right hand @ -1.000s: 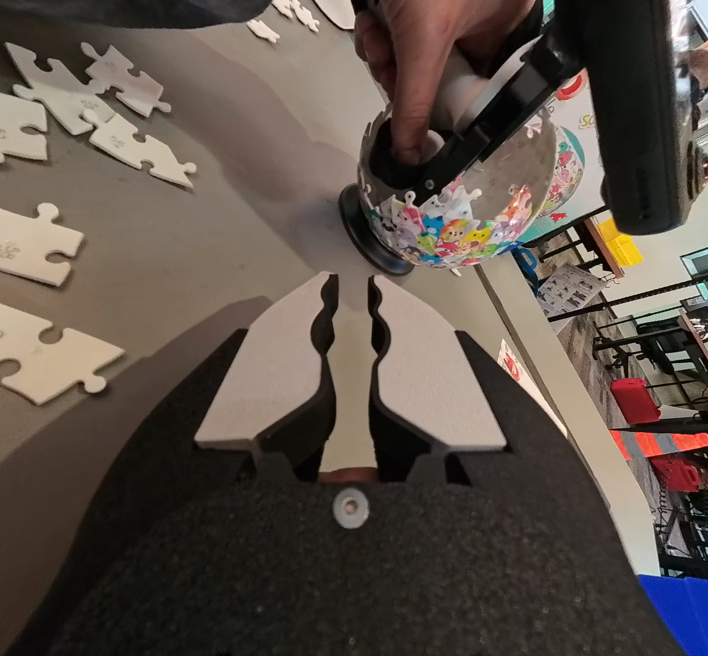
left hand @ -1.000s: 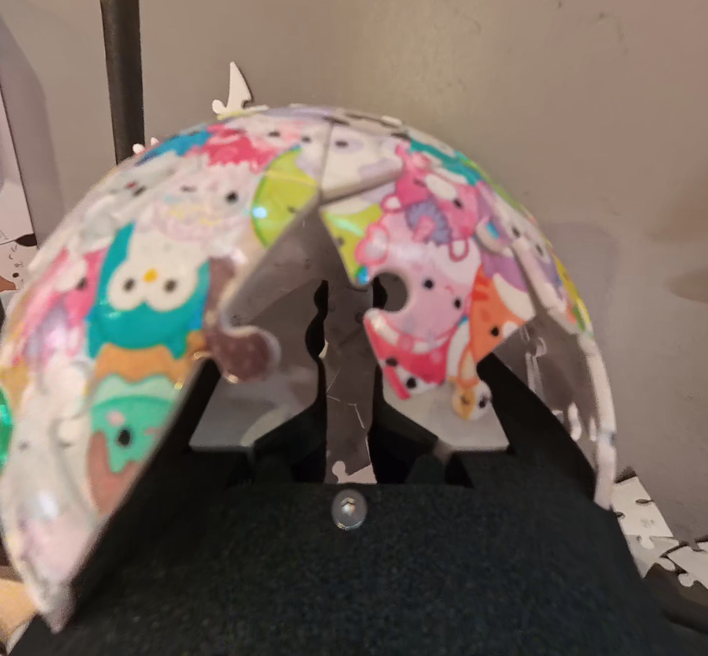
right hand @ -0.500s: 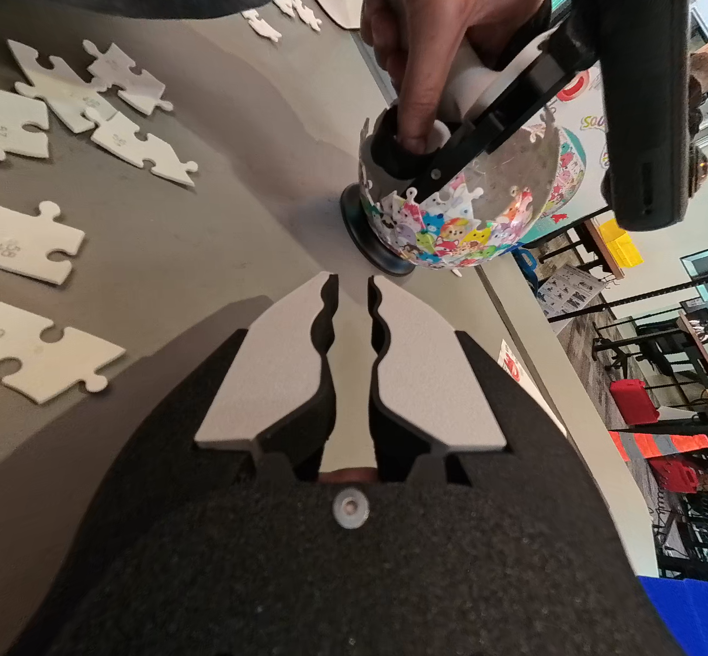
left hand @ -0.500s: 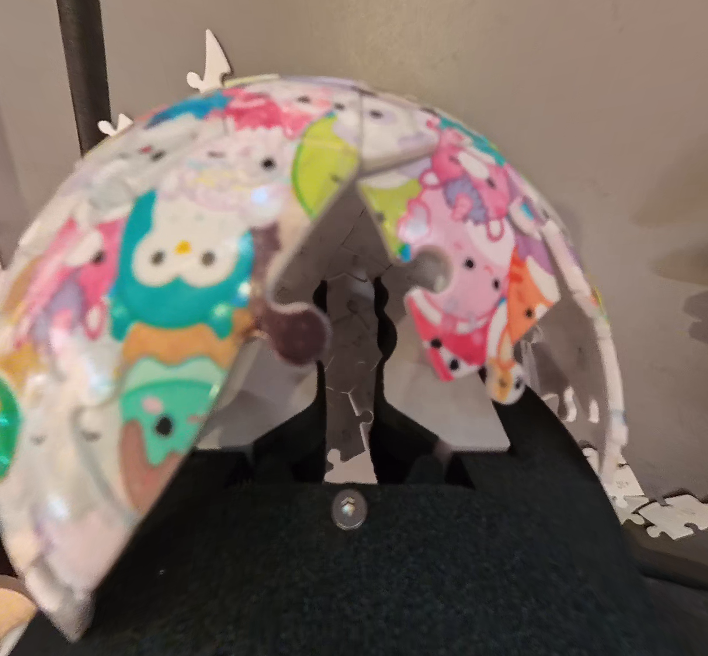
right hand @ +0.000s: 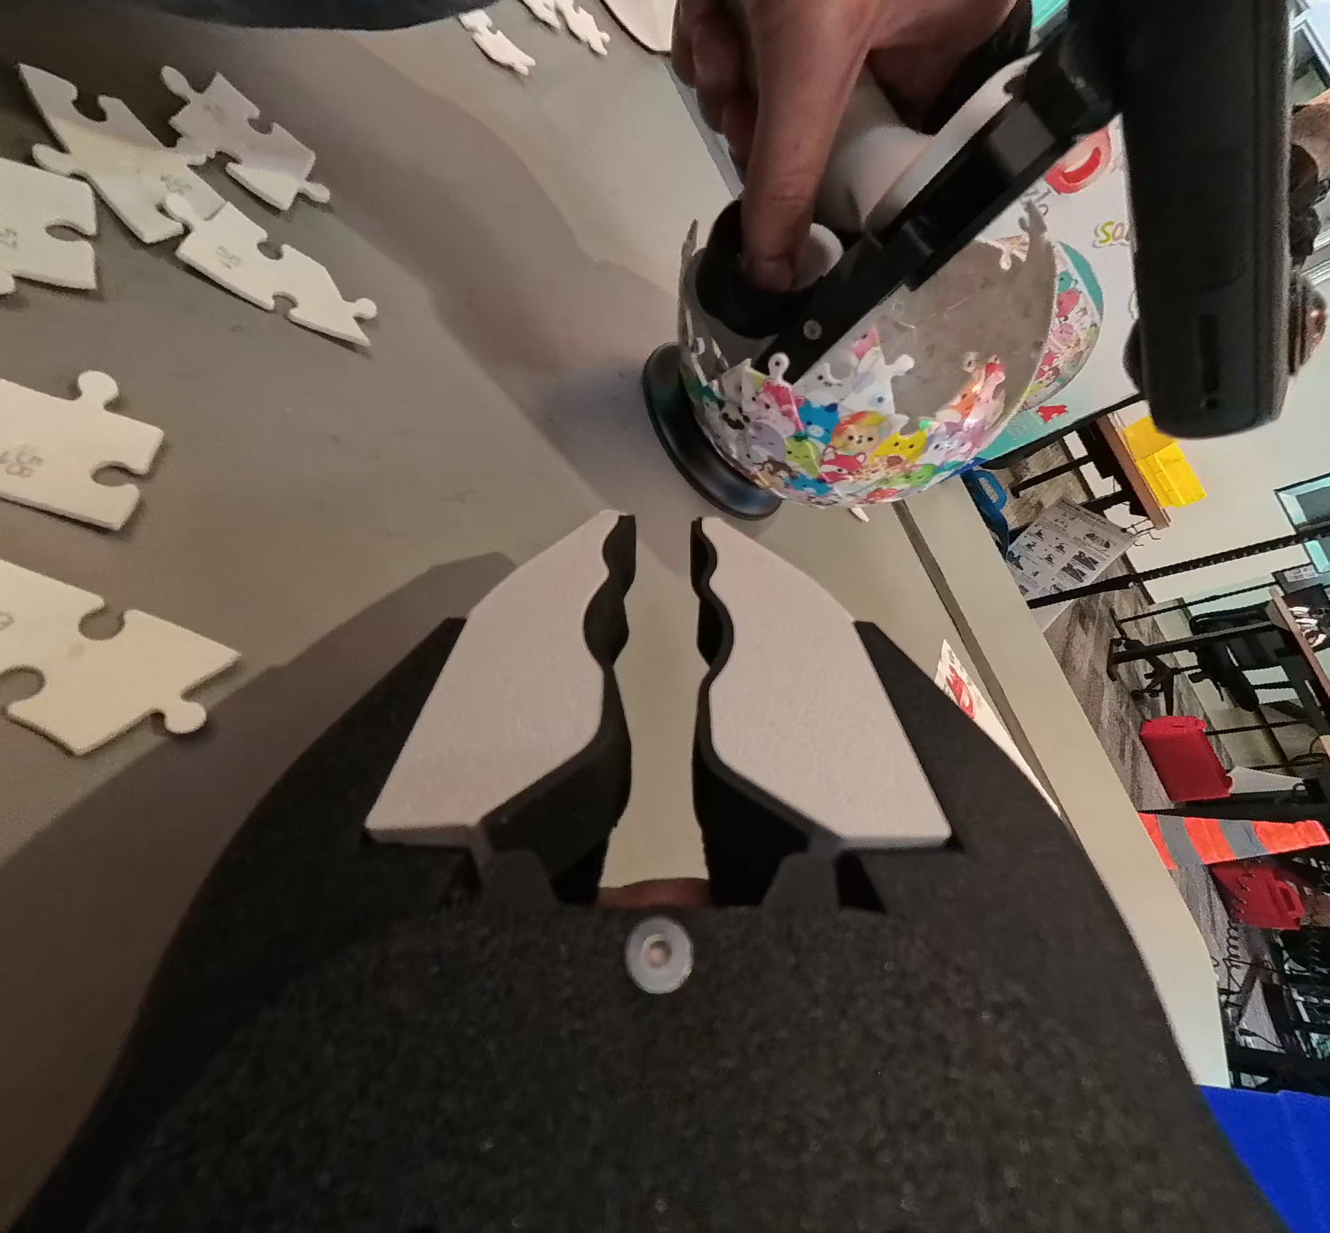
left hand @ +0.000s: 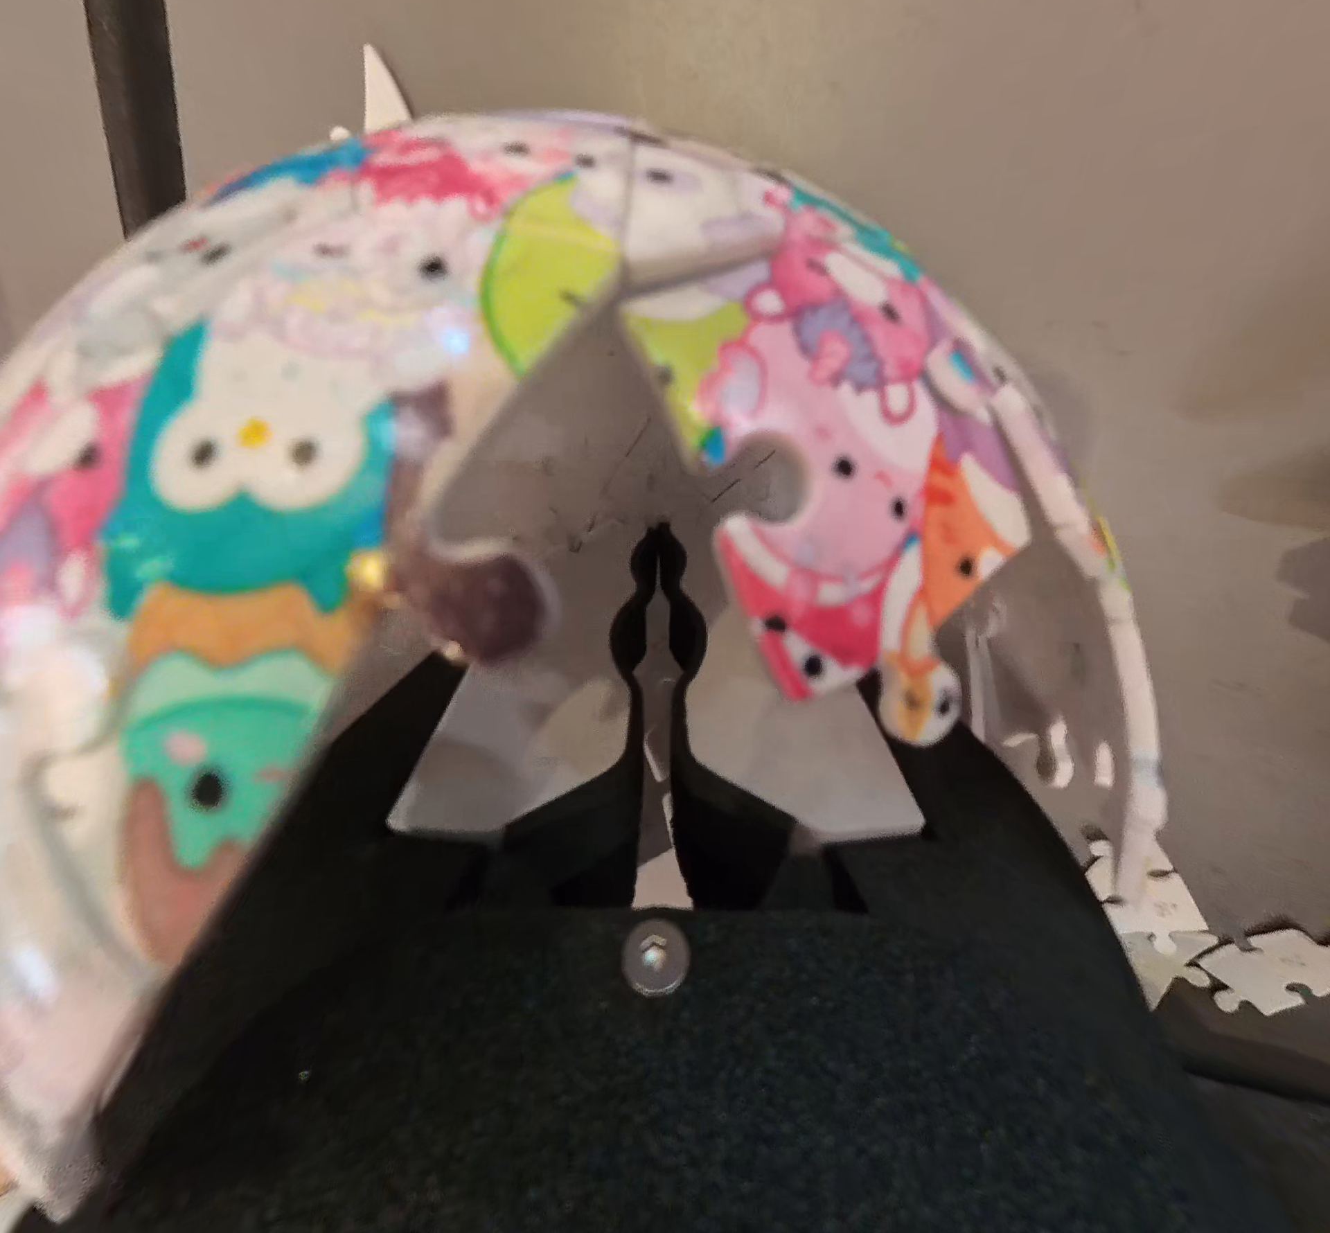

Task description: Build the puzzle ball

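Glossy, cartoon-printed curved pieces form the half-built puzzle ball (right hand: 849, 428), an open bowl seated on a dark round stand (right hand: 691, 457) on the grey table (right hand: 403, 421). The left gripper (left hand: 658, 536) reaches into that bowl, jaws pressed together on nothing visible. The right gripper (right hand: 658, 529) hovers just beside the stand, jaws narrowly parted and empty. White loose pieces (right hand: 216, 205) lie well apart from the stand.

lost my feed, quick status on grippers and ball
Left gripper shut, poked inside the half-built ball. Right gripper slightly open, empty, short of the ball. Loose pieces face down on the table; nothing blocking.
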### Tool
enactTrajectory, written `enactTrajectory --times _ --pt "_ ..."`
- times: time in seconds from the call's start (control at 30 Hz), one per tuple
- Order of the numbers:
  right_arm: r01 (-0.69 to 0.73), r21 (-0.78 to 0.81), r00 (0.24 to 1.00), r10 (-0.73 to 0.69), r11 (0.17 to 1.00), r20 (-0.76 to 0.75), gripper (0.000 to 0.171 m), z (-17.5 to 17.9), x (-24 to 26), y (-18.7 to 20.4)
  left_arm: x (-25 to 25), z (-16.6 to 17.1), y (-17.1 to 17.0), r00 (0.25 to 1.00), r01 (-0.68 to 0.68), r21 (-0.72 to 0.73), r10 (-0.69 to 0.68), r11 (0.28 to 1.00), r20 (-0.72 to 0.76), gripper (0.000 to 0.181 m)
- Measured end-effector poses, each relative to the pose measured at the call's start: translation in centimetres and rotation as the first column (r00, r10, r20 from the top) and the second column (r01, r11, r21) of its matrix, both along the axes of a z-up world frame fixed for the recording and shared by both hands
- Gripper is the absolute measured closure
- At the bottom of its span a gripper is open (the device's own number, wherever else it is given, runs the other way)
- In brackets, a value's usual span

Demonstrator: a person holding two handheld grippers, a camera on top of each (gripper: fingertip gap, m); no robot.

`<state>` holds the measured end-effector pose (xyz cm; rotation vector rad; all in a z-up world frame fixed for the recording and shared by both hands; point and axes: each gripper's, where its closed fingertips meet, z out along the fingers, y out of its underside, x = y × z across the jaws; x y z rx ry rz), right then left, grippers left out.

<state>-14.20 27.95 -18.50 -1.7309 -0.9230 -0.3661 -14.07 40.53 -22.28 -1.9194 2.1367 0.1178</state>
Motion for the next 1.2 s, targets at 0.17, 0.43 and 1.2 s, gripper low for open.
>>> enactTrajectory --times 0.17,0.43,1.2 --pt "0.000 0.000 1.000 0.000 1.000 -0.001 0.157 0.0 0.0 0.0 0.0 1.8 0.9 0.997 -0.036 0.049 0.032 0.998 0.075 0.181" --pt "-0.001 0.000 1.000 0.001 1.000 0.002 0.157 0.0 -0.1 -0.1 0.5 0.9 1.1 0.999 -0.019 0.099 0.016 0.995 0.036 0.181" --pt "-0.002 -0.002 1.000 0.002 1.000 0.005 0.157 -0.1 -0.1 -0.1 -1.2 0.3 0.4 0.993 0.015 0.044 -0.010 0.999 -0.121 0.181"
